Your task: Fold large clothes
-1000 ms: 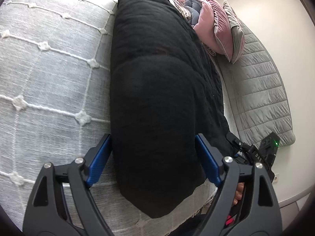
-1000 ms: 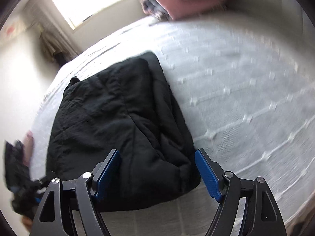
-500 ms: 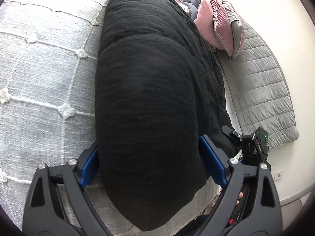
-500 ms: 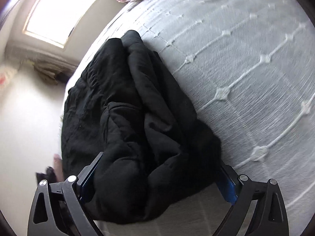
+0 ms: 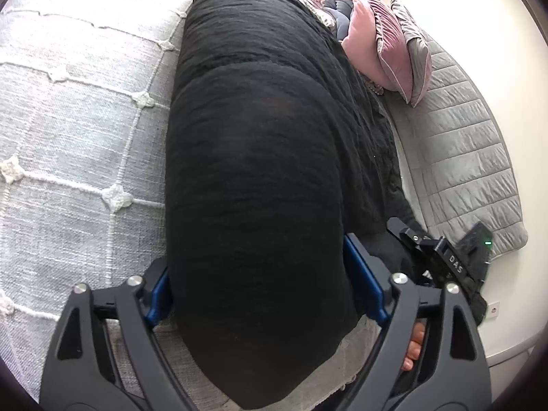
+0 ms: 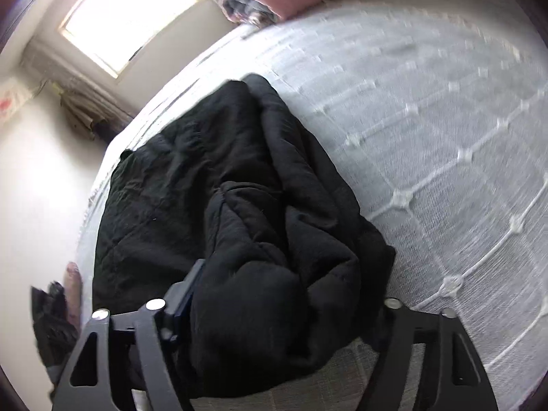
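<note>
Black padded coat (image 5: 260, 178) lies bunched on the bed (image 5: 75, 144), near its edge. Both grippers straddle its near end: left gripper (image 5: 263, 291) and right gripper (image 6: 284, 311) are closing on thick folds. Risk: bulky padding slips out, or I pinch only the top layer and the fold collapses.

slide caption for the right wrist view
Right gripper closing around a bunched black garment on a white bedspread.

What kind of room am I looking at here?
Most likely a bedroom: a bulky black quilted garment lies on a bed under a pale grey tufted bedspread, with pink velvet cushions at its far end and a bright window.
</note>
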A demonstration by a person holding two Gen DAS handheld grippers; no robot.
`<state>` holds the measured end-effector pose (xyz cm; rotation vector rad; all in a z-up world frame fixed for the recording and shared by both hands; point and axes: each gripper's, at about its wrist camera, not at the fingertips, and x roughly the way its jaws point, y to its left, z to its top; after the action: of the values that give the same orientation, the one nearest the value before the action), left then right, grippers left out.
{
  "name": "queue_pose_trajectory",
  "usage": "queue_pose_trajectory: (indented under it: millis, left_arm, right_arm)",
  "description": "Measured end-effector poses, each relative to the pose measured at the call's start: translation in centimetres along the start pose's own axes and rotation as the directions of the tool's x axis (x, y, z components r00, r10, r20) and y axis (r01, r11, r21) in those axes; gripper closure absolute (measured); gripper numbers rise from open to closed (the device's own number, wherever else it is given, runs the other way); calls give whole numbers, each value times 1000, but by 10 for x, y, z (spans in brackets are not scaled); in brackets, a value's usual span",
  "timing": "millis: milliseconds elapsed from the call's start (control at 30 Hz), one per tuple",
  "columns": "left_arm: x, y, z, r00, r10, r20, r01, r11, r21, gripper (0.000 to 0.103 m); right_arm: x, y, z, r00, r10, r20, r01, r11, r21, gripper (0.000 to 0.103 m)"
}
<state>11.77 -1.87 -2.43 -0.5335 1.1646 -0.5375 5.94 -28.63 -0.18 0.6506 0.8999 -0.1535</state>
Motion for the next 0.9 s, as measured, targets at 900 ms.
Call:
queue_pose_trajectory:
  millis: [900]
  left_arm:
    - [-14,-8,8,996,17,82,-20,999,27,54]
  right_arm:
    - [-32,103,-16,930,-180,320,309,854,-419,60]
